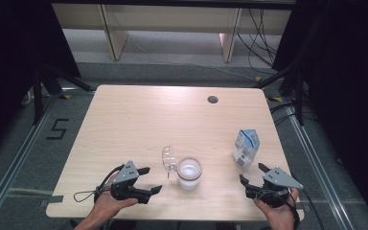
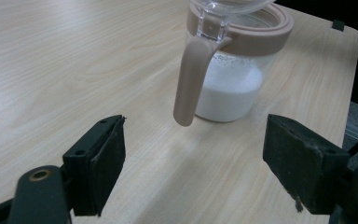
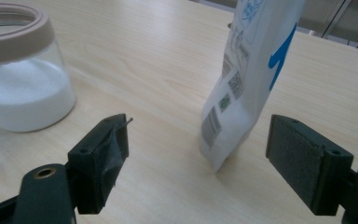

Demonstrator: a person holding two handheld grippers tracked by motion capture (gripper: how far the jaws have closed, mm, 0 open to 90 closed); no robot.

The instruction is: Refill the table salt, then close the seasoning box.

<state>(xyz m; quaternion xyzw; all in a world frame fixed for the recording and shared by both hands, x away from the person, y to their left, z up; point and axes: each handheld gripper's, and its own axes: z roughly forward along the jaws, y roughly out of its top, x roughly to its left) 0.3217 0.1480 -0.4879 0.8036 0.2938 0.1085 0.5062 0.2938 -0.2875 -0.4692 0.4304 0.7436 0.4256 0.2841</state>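
Note:
A clear jar (image 1: 189,173) with a beige rim, a beige handle (image 2: 189,84) and white powder inside stands near the table's front edge, its clear lid (image 1: 168,160) flipped open to the left. A white and blue pouch (image 1: 246,148) stands upright to its right. My left gripper (image 1: 150,179) is open just left of the jar, jaws empty, the handle (image 2: 189,84) ahead of them. My right gripper (image 1: 252,173) is open below the pouch (image 3: 247,79), which stands a little beyond its jaws, untouched.
The light wooden table (image 1: 139,120) has a round cable hole (image 1: 212,99) at the back right. Floor rails and cables run along both sides. Wooden furniture legs stand beyond the far edge.

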